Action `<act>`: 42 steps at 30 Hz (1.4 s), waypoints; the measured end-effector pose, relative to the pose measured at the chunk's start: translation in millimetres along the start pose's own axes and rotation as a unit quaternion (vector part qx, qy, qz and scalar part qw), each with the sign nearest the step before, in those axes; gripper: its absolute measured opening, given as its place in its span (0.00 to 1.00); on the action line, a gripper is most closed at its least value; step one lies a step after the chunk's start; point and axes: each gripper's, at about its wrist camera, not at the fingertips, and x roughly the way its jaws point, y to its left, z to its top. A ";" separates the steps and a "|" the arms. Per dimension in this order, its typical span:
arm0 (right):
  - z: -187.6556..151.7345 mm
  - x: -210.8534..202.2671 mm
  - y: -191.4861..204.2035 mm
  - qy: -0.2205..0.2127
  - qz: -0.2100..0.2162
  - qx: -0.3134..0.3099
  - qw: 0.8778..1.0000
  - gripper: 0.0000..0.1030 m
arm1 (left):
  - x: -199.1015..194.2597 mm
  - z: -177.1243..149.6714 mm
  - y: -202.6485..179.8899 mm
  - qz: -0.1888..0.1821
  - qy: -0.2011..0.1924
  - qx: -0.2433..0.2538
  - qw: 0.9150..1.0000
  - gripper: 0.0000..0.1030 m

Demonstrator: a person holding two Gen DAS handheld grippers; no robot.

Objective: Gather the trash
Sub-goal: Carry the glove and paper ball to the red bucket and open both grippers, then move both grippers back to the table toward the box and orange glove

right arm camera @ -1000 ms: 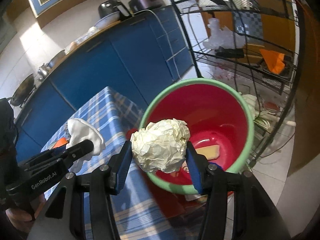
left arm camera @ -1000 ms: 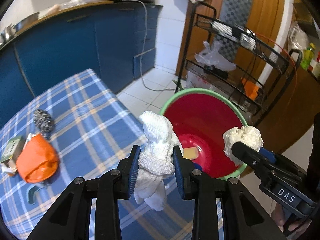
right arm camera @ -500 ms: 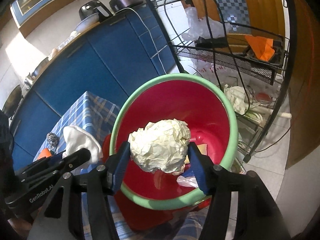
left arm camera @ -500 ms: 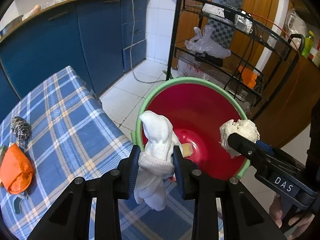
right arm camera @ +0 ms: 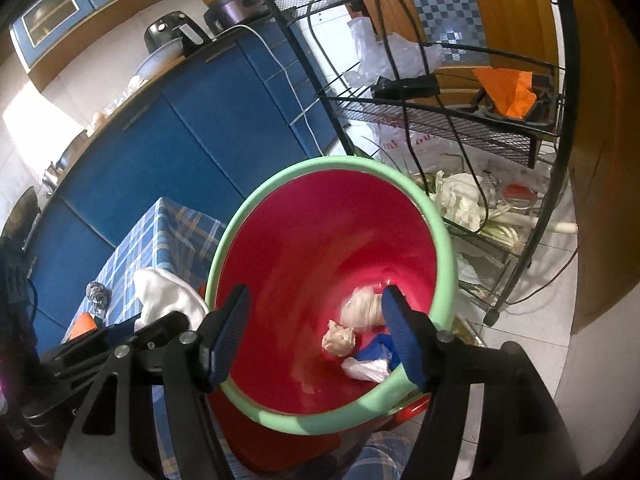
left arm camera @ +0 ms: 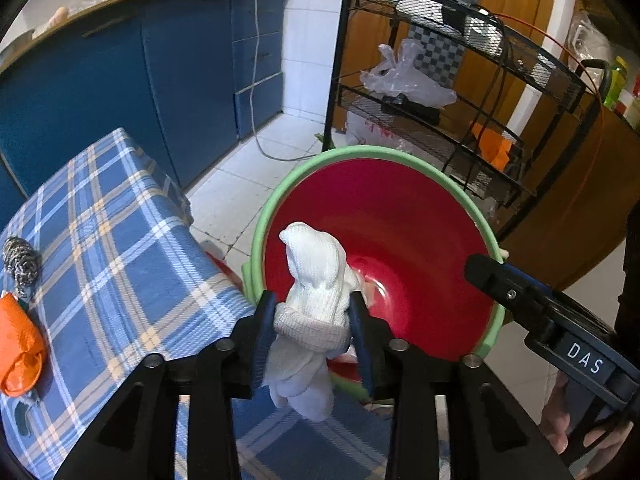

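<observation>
Over a red bucket (right arm camera: 320,240) with a green rim, the right gripper (right arm camera: 316,330) hangs with its blue-padded jaws spread wide and nothing between them. Past its fingers, at the bucket's bottom, lie a blurred crumpled paper ball (right arm camera: 362,306), a smaller paper wad (right arm camera: 339,339) and a blue-and-white plastic scrap (right arm camera: 372,362). At 9 o'clock in the right wrist view, the left gripper (left arm camera: 311,330) pinches a white knitted glove (left arm camera: 316,300) at its cuff, jaws closed on the fabric; the glove's fingers stand up over the bucket's near rim and the rest dangles below the pads. At 8 o'clock in the left wrist view, a blue plaid tablecloth (left arm camera: 120,264) carries an orange bag (left arm camera: 20,344) and a metal scouring pad (left arm camera: 20,264). Farther off, at 2 o'clock, a black wire rack (left arm camera: 460,92) holds a clear plastic bag (left arm camera: 404,80); blue kitchen cabinets (left arm camera: 120,92) line the wall at 11 o'clock.
</observation>
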 end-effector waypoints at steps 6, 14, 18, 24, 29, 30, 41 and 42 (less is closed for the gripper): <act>0.4 -5.2 -2.9 -0.006 -0.003 0.006 1.000 0.67 | -4.0 0.5 -2.6 -0.001 -0.008 0.000 1.000 0.57; -1.5 -10.3 2.4 -0.007 0.000 0.001 1.000 0.67 | -14.5 -2.2 5.8 0.005 -0.015 -0.011 1.000 0.57; -3.3 -13.8 9.2 -0.007 0.004 -0.005 1.000 0.67 | -24.0 -4.5 11.7 0.006 -0.023 -0.019 1.000 0.57; -5.9 -20.9 24.3 -0.010 0.014 -0.018 1.000 0.67 | -41.8 -11.1 23.4 0.013 -0.036 -0.032 0.999 0.57; -9.5 -28.2 40.6 -0.012 0.023 -0.031 0.999 0.67 | -58.9 -16.0 37.3 0.023 -0.048 -0.047 0.997 0.57; -10.4 -29.6 44.2 -0.012 0.024 -0.034 0.999 0.68 | -63.5 -17.4 40.9 0.025 -0.051 -0.051 0.997 0.57; -20.3 -40.6 91.6 -0.012 0.049 -0.072 0.996 0.68 | -106.2 -33.5 91.2 0.061 -0.082 -0.093 0.990 0.57; -21.8 -40.8 96.9 -0.012 0.052 -0.077 0.996 0.68 | -110.0 -35.3 96.8 0.065 -0.085 -0.097 0.990 0.57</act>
